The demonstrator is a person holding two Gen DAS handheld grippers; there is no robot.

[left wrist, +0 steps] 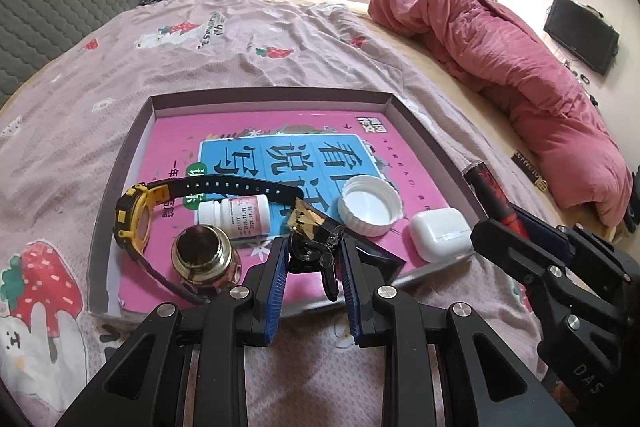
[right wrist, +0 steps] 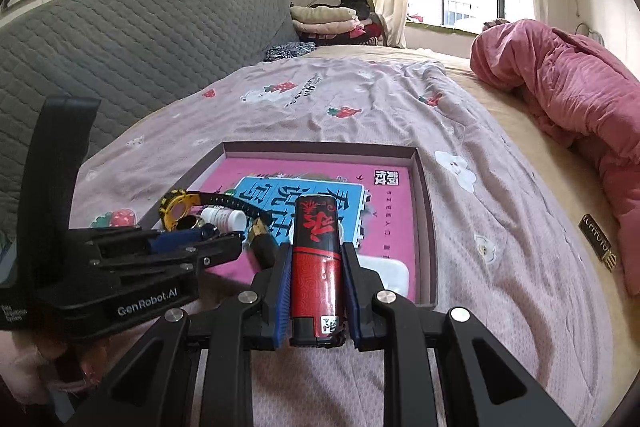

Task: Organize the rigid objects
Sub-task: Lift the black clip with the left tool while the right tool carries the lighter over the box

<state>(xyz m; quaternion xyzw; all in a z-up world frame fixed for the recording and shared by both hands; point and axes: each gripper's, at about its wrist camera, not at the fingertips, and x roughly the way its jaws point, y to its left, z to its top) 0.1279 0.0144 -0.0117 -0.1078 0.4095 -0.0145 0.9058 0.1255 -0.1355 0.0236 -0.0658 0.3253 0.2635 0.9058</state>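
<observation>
Two things are in your grip at once. Your right gripper (right wrist: pixel 316 283) has its jaws closed nearly all the way on a red and black lighter (right wrist: pixel 318 263), clamped across the flat sides of its body. Its long axis runs along the fingers, metal cap end pointing forward over the near edge of the tray (right wrist: pixel 426 203), base back toward you. It is light, stiff and smooth plastic, so it could slide out lengthwise; hold it around the middle of the body, not by the cap.

Your left gripper (left wrist: pixel 312 259) has its jaws narrowed on a small bunch of keys (left wrist: pixel 316 251) at the tray's near edge, beside the gold and black clip (left wrist: pixel 308 221). The keys hang loose on their ring and will likely swing, so pinch the ring or the thickest key head.

Already in the tray, on the pink book (left wrist: pixel 192 131): a yellow watch (left wrist: pixel 134 215), a pill bottle (left wrist: pixel 234 217), a brass cap (left wrist: pixel 202 259), a white lid (left wrist: pixel 370 205) and an earbud case (left wrist: pixel 440 233) in the near right corner.
</observation>
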